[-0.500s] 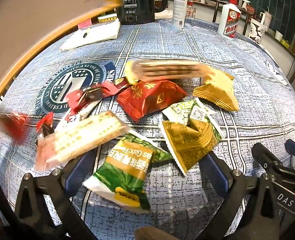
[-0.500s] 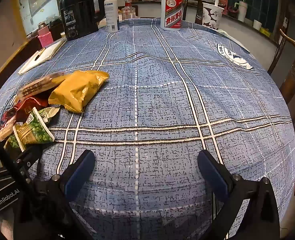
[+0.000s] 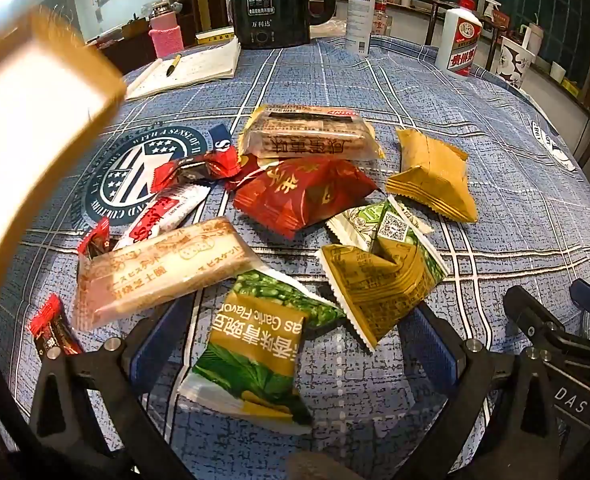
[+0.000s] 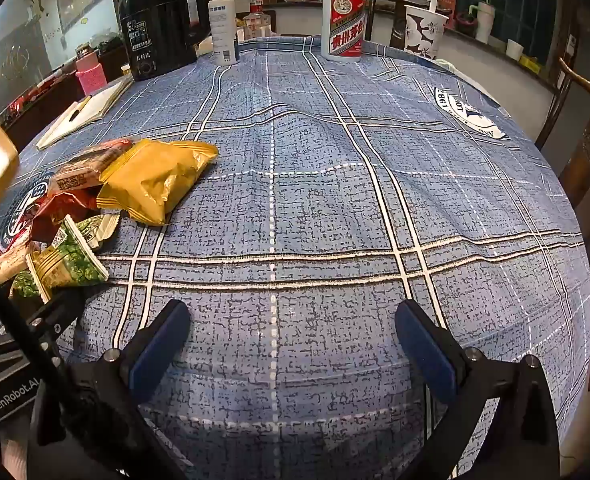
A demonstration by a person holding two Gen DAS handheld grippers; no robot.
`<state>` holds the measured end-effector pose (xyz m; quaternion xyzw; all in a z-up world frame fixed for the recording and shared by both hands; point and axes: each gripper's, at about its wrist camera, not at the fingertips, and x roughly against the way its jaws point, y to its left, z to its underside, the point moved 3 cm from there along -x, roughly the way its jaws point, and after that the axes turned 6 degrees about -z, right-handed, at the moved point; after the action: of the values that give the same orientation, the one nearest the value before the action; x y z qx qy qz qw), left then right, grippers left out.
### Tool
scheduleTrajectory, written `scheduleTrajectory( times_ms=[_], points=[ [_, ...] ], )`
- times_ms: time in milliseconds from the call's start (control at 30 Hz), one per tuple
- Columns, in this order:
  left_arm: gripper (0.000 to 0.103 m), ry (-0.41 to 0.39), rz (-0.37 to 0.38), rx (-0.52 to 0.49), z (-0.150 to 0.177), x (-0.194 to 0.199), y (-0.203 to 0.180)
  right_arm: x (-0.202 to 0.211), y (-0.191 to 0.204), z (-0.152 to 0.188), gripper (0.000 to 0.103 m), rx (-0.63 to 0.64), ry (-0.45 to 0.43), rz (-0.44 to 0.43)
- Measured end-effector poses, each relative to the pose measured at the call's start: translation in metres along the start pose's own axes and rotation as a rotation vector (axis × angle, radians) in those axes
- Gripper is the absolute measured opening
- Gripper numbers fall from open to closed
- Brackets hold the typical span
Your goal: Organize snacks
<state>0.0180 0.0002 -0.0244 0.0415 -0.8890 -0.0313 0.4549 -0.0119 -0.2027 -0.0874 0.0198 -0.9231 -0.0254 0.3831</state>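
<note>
Left wrist view: the left claw (image 3: 291,344) hangs wide open and empty over the green garlic-pea packet (image 3: 255,364), which lies between its blue pads, likely the first pick. Other snacks sit jumbled just beyond, the red foil pouch (image 3: 303,196) and yellow crinkled pouch (image 3: 431,176) among them, on the blue plaid-clothed bench (image 4: 335,200). Right claw (image 4: 291,344), equally wide and empty, waits over bare cloth, probably where sorted snacks will go.
</note>
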Motion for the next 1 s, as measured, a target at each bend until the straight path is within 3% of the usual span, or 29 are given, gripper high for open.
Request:
scheduleTrajectory(
  times_ms=[1000],
  points=[
    [0.103,0.002,0.0,0.001,0.0,0.0005,-0.0006,-0.0006,-0.0002,0.0008,0.103,0.0,0.001,0.001]
  ],
)
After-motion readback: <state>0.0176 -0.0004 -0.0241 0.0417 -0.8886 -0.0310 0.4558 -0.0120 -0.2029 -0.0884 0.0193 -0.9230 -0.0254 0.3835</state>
